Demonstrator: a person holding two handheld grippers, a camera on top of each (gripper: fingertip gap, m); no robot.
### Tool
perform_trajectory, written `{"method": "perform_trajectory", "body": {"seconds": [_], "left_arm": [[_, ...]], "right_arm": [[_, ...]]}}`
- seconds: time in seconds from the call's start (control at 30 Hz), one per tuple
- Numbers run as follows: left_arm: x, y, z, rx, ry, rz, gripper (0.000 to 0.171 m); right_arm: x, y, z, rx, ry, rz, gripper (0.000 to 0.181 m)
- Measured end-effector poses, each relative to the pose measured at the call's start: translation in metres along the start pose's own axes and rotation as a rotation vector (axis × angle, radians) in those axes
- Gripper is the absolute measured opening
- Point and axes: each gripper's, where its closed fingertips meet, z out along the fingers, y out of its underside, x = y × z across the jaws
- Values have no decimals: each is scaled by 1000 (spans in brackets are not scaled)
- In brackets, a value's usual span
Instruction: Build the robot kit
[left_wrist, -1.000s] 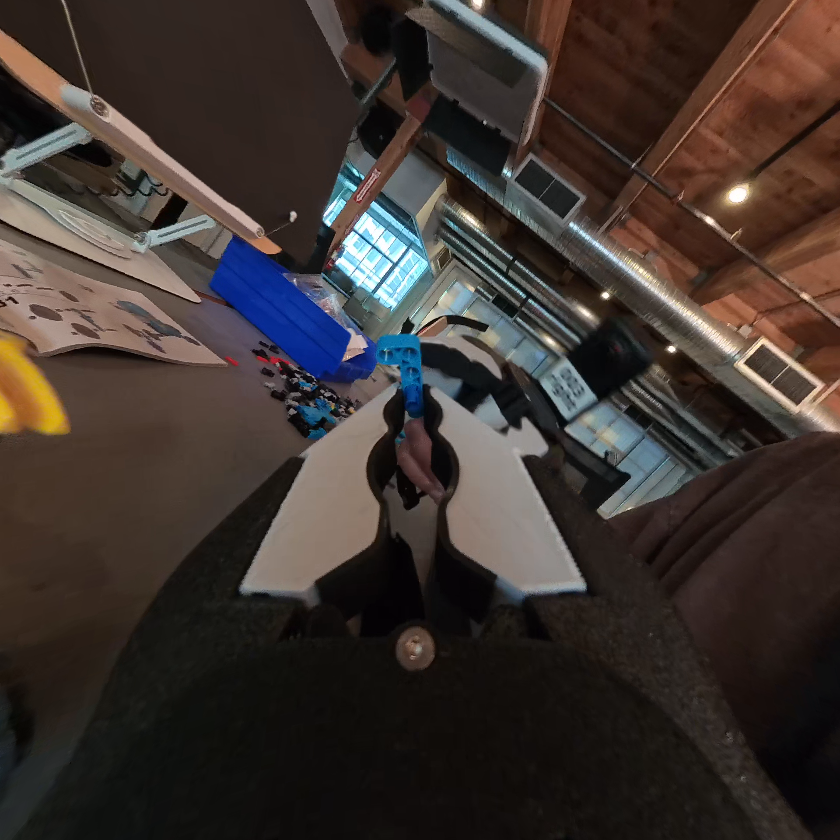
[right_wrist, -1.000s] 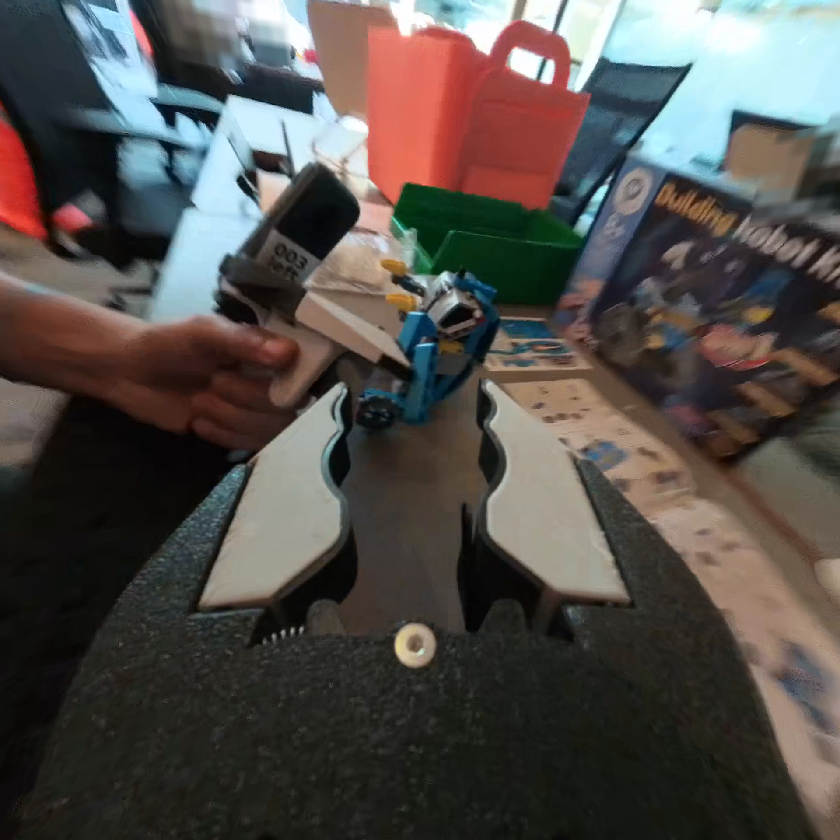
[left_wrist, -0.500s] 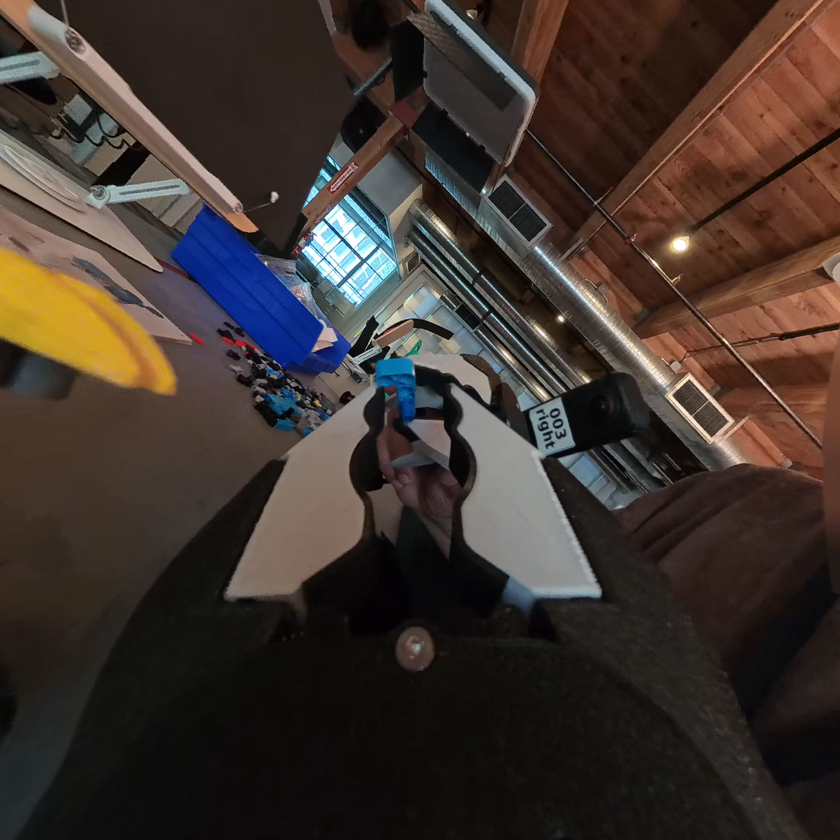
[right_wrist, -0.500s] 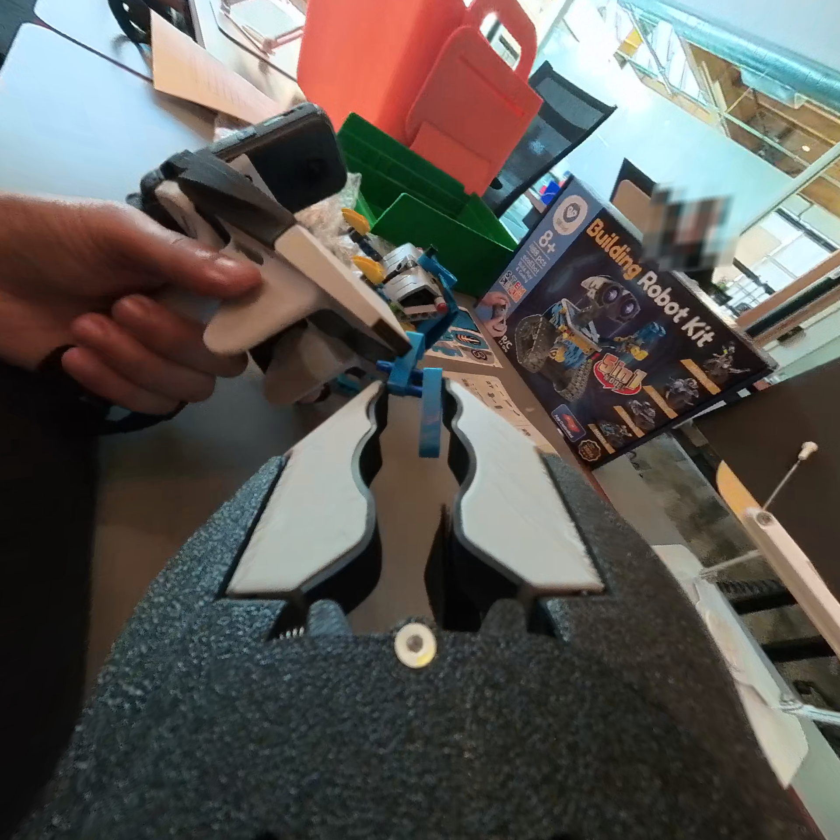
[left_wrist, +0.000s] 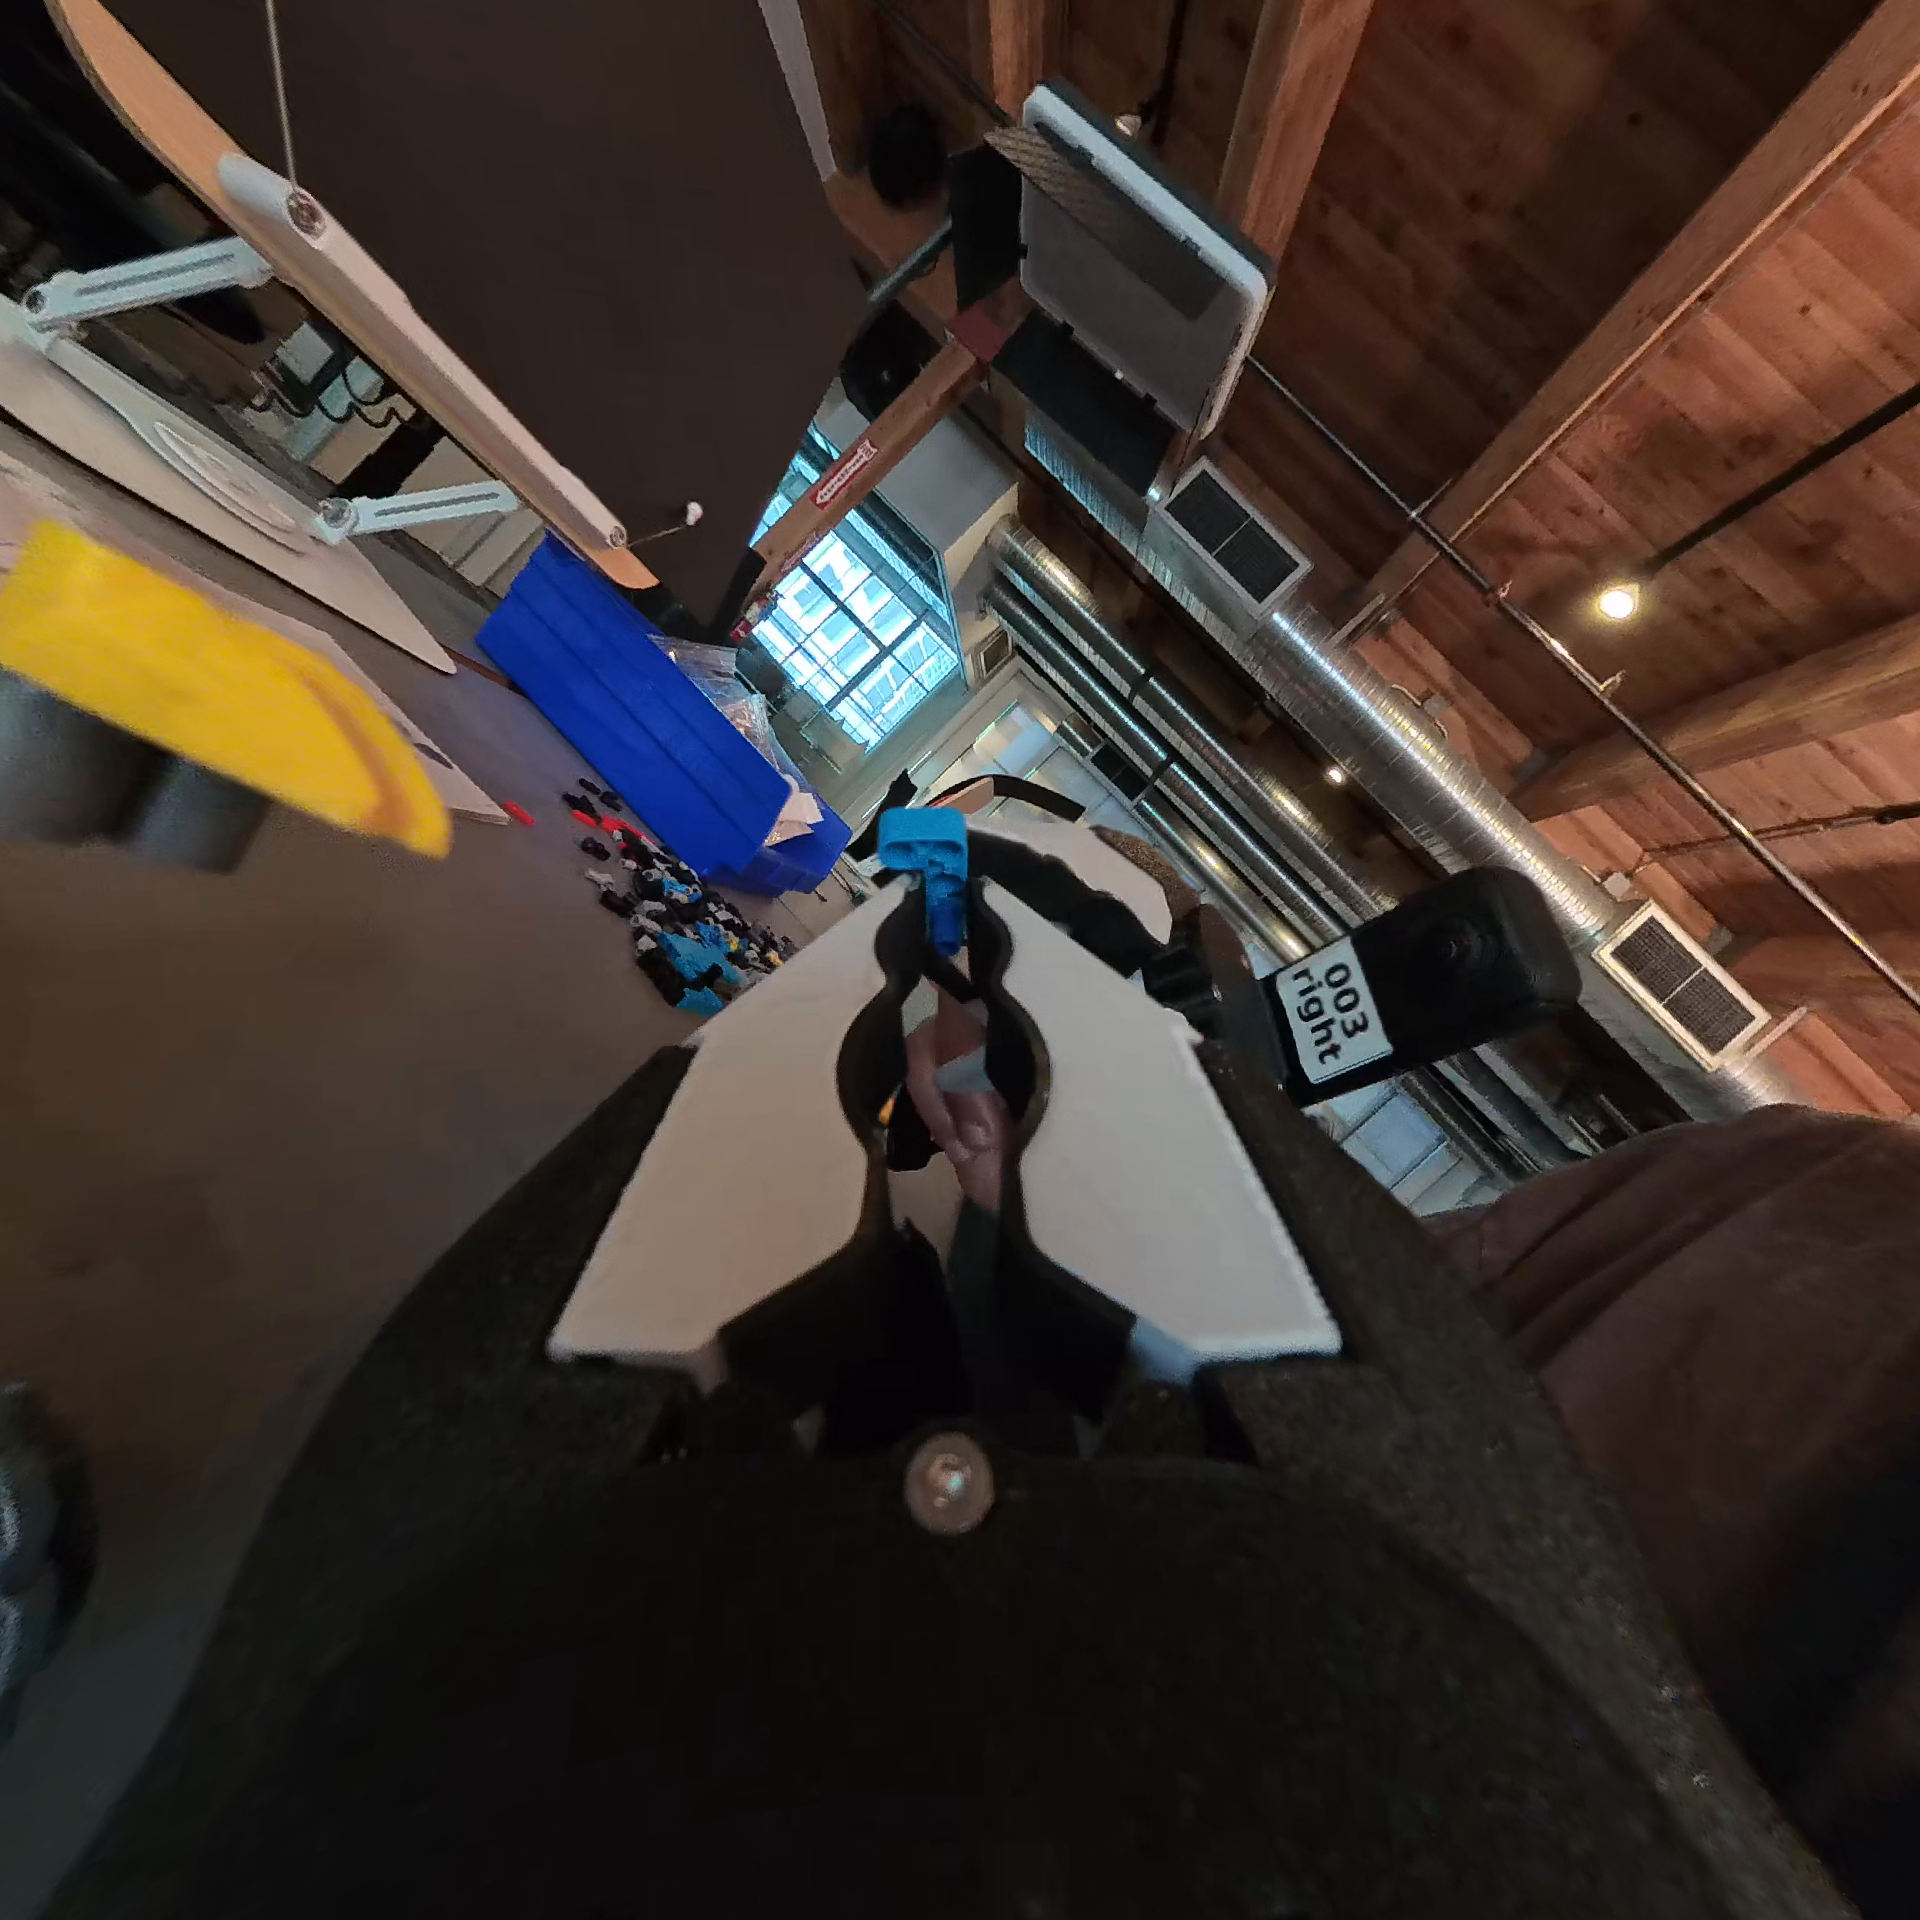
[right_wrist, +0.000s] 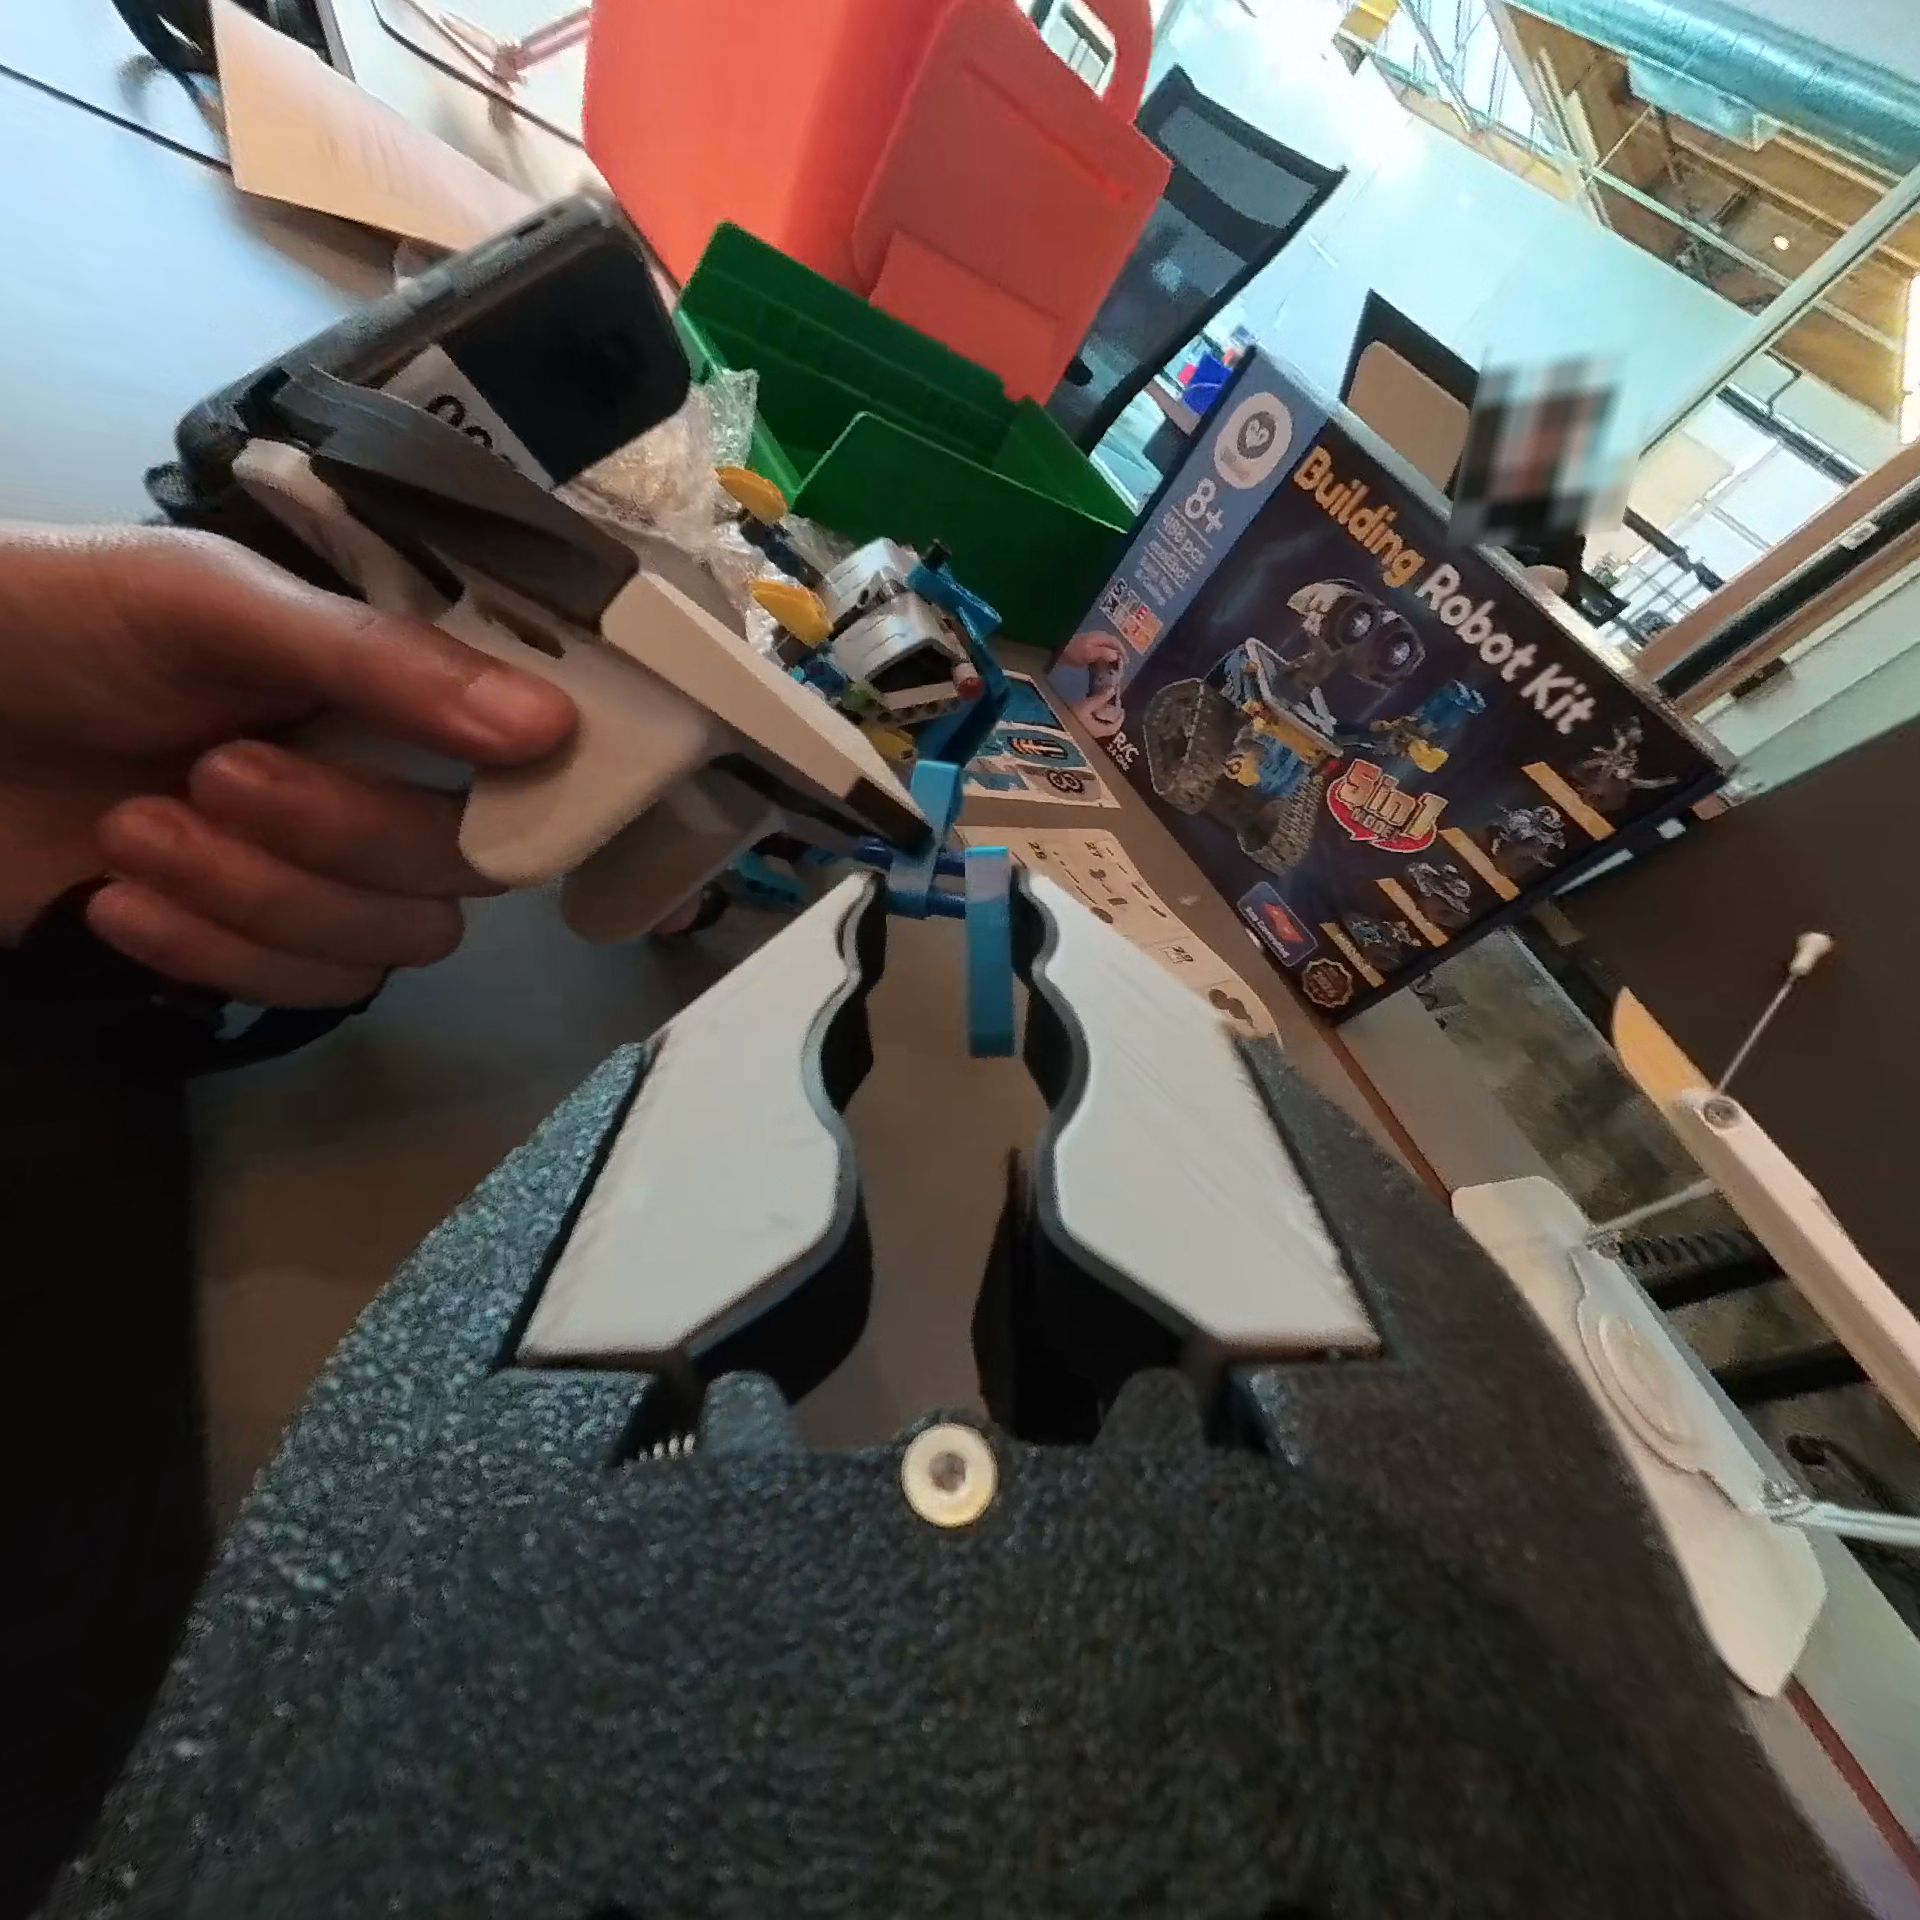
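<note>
Two grippers met above counter (right_wrist: 436, 1122): left gripper (left_wrist: 928, 891) jaws clamped on blue brick piece (left_wrist: 923, 847); right gripper (right_wrist: 948, 902) jaws parted around its blue beam (right_wrist: 989, 951). Judged light, rigid, slippery; hold flat sides.

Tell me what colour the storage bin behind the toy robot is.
Green; the right wrist view shows it best.

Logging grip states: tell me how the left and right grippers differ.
Left gripper is shut on a blue plastic piece; right gripper stands open, the piece's beam hanging between its fingers. Left gripper tilts up toward the wooden ceiling; right gripper looks along the table. Both have white fingers.
</note>
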Motion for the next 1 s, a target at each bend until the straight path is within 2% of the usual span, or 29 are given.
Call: {"method": "perform_trajectory", "body": {"seconds": [0.1,0.13,0.23,0.43,0.53,0.6,0.67,0.73,0.8,0.93,1.0], "left_arm": [[0,-1,0,13,0,-1,6],[1,-1,1,20,4,-9,6],[2,-2,2,51,12,-29,6],[1,0,2,35,-13,4,6],[-6,0,2,27,-47,0,6],[-7,-1,1,28,-61,22,6],[-8,-5,-2,39,-67,25,6],[-13,-8,-5,40,-93,17,6],[-16,-7,-6,5,-138,85,6],[-18,5,-5,-121,-253,328,7],[-16,8,-2,-125,-247,331,7]], "right_arm": [[0,0,1,-17,-11,-3,22],[-2,0,0,-24,-31,-2,17],[-1,-1,-1,-37,10,-38,16],[-1,0,-2,-30,-15,-69,16],[-1,6,3,-36,-64,29,17],[0,6,3,-16,-55,30,17],[-1,7,-1,7,-65,34,29],[-1,15,-4,6,-114,111,31],[-3,27,-9,0,-211,231,34],[14,45,-16,-11,-256,378,35],[11,45,-15,-18,-269,382,37]]}}
